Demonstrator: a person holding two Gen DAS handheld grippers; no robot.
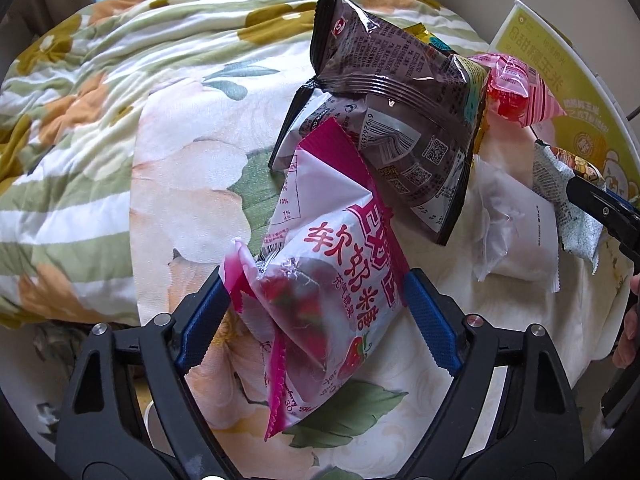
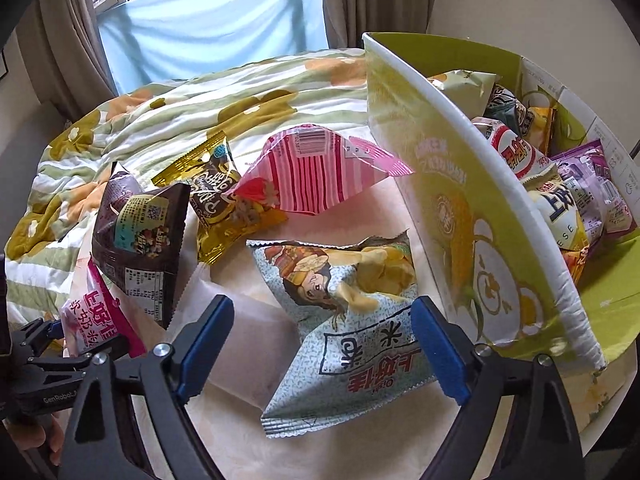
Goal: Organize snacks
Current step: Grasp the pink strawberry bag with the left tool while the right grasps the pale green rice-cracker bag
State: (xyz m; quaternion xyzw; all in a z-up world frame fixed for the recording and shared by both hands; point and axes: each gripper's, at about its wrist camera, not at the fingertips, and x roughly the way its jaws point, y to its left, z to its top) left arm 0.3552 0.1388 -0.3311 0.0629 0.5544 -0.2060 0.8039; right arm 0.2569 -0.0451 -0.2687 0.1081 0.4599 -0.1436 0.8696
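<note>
1. My left gripper [image 1: 316, 300] is clenched on the strawberry marshmallow bag [image 1: 320, 280], both blue pads pressing its sides, the bag tilted above the floral bedcover [image 1: 168, 184].
2. My right gripper [image 2: 324, 340] stands released, its jaws wide on either side of the pale green chip bag [image 2: 348, 344], which lies on the bed just left of the yellow box [image 2: 460, 216]. I cannot tell if the pads touch it.
3. Other loose snacks sit farther out: a dark brown bag [image 2: 140, 236], a gold bag [image 2: 224, 204] and a pink striped pouch [image 2: 316, 172]. The box already holds several packets.
4. I judge these bags light, puffy and slick, their film crinkling and sliding under pressure, with chips inside that crush easily.
5. I would pinch the green bag at its crimped seam or a flat corner, gently, not across its air-filled belly.
</note>
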